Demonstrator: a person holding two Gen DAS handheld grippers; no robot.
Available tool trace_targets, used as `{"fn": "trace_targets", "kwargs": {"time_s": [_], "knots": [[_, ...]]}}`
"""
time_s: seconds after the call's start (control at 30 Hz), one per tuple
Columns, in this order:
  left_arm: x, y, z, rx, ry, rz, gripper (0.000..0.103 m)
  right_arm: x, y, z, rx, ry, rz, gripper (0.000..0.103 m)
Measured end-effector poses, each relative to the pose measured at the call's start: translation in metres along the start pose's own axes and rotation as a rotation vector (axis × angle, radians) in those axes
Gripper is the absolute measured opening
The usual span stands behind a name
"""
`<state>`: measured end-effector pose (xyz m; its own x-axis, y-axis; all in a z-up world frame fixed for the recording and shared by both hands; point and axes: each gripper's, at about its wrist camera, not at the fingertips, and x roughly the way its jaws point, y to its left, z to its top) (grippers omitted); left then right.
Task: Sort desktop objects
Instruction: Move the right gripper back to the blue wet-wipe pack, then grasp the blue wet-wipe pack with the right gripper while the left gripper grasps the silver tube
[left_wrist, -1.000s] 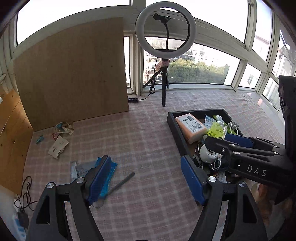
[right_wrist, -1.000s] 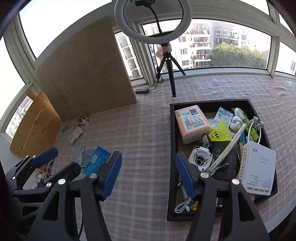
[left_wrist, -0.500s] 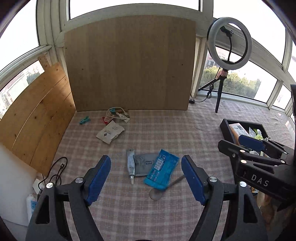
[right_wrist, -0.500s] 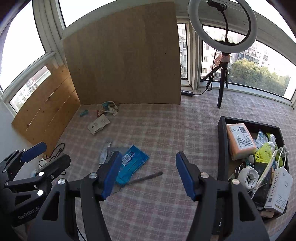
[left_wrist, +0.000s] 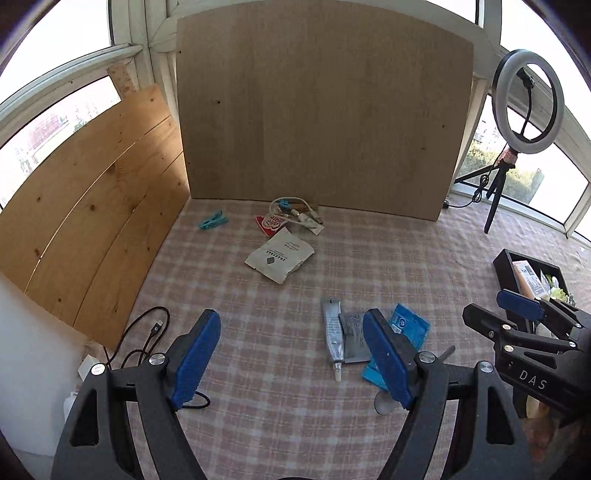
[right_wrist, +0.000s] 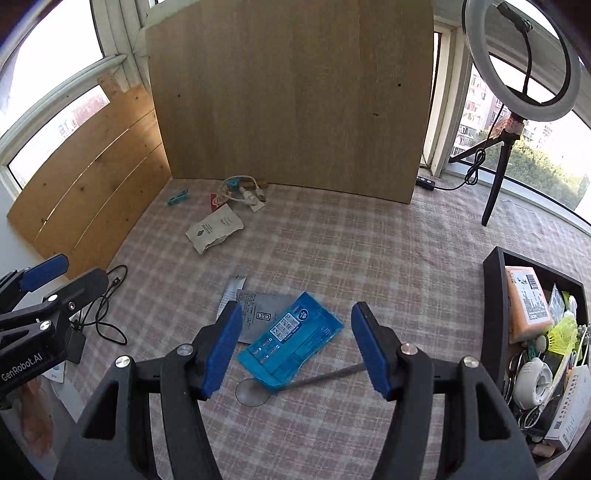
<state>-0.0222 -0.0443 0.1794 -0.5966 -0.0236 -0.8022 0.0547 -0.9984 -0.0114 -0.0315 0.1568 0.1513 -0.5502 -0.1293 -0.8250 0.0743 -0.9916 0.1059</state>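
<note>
On the checked pink cloth (right_wrist: 369, 251) the loose things lie in two groups. Far left, near the upright wooden board (right_wrist: 288, 96), are a teal clip (right_wrist: 178, 196), a coiled white cable (right_wrist: 240, 190) and a crumpled white paper pouch (right_wrist: 214, 228). Nearer lie a grey tube (left_wrist: 332, 338), a flat grey sachet (right_wrist: 260, 314) and a glossy blue packet (right_wrist: 291, 338) (it overlaps the sachet), with a thin grey rod (right_wrist: 321, 376) ending in a clear suction disc (right_wrist: 253, 392). At the right stands the black tray (right_wrist: 493, 314), full of mixed items.

A second ago both cameras faced the tray; now they face the board and the loose things.

The left gripper (left_wrist: 291, 360) and the right gripper (right_wrist: 295, 347) both stand wide apart with nothing between the blue pads.
</note>
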Motion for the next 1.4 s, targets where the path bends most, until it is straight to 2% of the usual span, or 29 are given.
{"fn": "trace_targets", "kwargs": {"time_s": [0.1,0.23,0.43,0.5,0.7,0.87,1.03,1.13,1.2,1.4], "knots": [[0.027,0.013,0.008,-0.007,0.045,-0.002,0.078,0.023,-0.009,0.002,0.035,0.055,0.016,0.06],[0.059,0.018,0.012,-0.003,0.1,-0.04,0.078,0.057,-0.025,0.0,0.08,0.135,0.027,0.06],[0.107,0.006,0.001,0.012,0.205,-0.085,0.077,0.102,-0.043,-0.011,0.133,0.229,0.029,0.06],[0.121,-0.003,-0.005,0.025,0.241,-0.089,0.073,0.114,-0.048,-0.015,0.156,0.259,0.037,0.06],[0.146,-0.026,-0.022,0.078,0.309,-0.102,0.073,0.135,-0.049,-0.025,0.186,0.314,0.032,0.06],[0.152,-0.038,-0.032,0.113,0.331,-0.098,0.071,0.14,-0.051,-0.034,0.228,0.337,0.039,0.06],[0.159,-0.043,-0.04,0.132,0.343,-0.082,0.064,0.141,-0.047,-0.038,0.238,0.349,0.027,0.06],[0.163,-0.05,-0.044,0.151,0.338,-0.058,0.062,0.143,-0.039,-0.037,0.243,0.349,0.024,0.065],[0.165,-0.051,-0.047,0.156,0.336,-0.043,0.062,0.146,-0.032,-0.035,0.23,0.35,0.002,0.072],[0.17,-0.046,-0.056,0.147,0.335,-0.023,0.058,0.157,-0.005,-0.032,0.098,0.34,-0.114,0.077]]}}
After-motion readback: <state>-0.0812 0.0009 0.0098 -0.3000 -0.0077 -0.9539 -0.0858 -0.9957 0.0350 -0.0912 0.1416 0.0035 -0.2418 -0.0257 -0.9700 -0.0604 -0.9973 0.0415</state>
